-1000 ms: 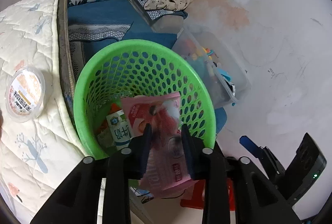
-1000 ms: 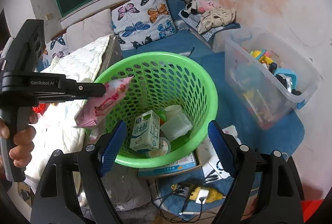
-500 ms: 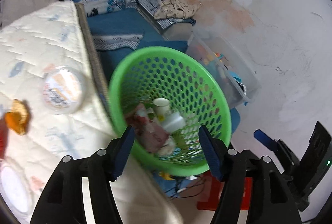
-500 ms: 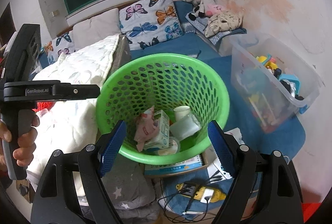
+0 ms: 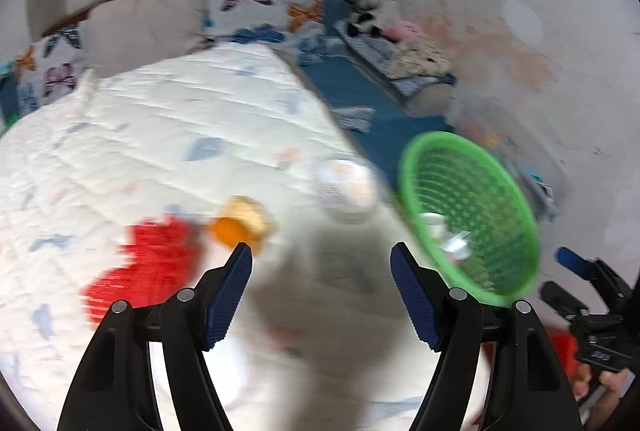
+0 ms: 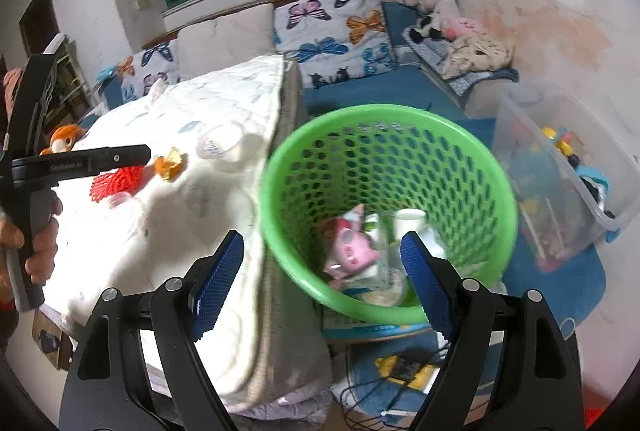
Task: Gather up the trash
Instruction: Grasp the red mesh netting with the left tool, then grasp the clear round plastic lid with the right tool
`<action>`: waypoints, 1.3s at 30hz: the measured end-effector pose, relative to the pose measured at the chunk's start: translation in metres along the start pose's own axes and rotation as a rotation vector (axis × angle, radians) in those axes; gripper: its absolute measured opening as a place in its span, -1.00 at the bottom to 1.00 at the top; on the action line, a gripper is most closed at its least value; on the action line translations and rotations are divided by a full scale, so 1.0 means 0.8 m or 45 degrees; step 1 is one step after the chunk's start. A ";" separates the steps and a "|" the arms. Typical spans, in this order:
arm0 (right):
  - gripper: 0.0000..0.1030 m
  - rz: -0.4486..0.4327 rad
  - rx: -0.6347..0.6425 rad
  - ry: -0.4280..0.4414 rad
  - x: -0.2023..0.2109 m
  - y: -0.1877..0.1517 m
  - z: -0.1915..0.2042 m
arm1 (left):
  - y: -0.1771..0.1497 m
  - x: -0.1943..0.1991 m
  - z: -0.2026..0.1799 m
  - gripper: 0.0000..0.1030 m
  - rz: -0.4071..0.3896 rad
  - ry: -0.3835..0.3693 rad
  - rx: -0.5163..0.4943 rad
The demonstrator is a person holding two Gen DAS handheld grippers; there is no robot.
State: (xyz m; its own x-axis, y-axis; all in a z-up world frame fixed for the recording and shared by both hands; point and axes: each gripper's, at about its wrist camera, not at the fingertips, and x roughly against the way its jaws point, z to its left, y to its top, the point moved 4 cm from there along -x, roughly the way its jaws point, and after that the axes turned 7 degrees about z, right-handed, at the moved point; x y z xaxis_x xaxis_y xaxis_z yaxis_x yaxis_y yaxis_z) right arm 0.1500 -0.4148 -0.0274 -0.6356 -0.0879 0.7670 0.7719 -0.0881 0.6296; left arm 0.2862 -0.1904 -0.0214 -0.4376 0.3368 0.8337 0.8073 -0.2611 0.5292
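Observation:
A green mesh basket (image 6: 460,159) stands beside the bed and holds a pink wrapper (image 6: 352,247), a milk carton and cups. It also shows in the left wrist view (image 5: 480,171), blurred. My left gripper (image 5: 321,255) is open and empty over the white quilt (image 5: 160,135), near an orange peel (image 5: 240,221), a red mesh piece (image 5: 148,263) and a round lidded cup (image 5: 346,187). My right gripper (image 6: 322,243) is open and empty in front of the basket. The left gripper's side shows in the right wrist view (image 6: 136,154).
A clear plastic bin of toys (image 6: 560,171) stands right of the basket. Butterfly pillows (image 6: 336,27) and plush toys (image 6: 436,3) lie at the back. A power strip and cables (image 6: 404,367) lie on the floor under the basket.
The left gripper let go of the pink wrapper, which now lies in the basket. The left gripper has swung left over the quilt. The right gripper shifted slightly left.

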 end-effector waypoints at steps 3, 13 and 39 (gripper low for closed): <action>0.57 0.007 0.032 0.022 -0.007 0.005 0.020 | 0.002 -0.003 0.044 0.35 0.009 0.093 0.052; 0.57 0.044 0.135 0.092 -0.033 0.011 0.088 | -0.002 -0.045 0.145 0.34 0.117 0.166 0.210; 0.73 0.186 0.424 0.325 -0.120 -0.004 0.293 | -0.036 0.053 0.219 -0.40 -0.039 0.030 0.271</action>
State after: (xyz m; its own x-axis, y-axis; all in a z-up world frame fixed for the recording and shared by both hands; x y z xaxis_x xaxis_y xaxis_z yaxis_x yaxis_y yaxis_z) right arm 0.2110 -0.1739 -0.0740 -0.4697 -0.3216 0.8221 0.7893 0.2642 0.5543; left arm 0.3139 -0.0105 -0.0290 -0.4702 0.3201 0.8225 0.8579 -0.0532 0.5111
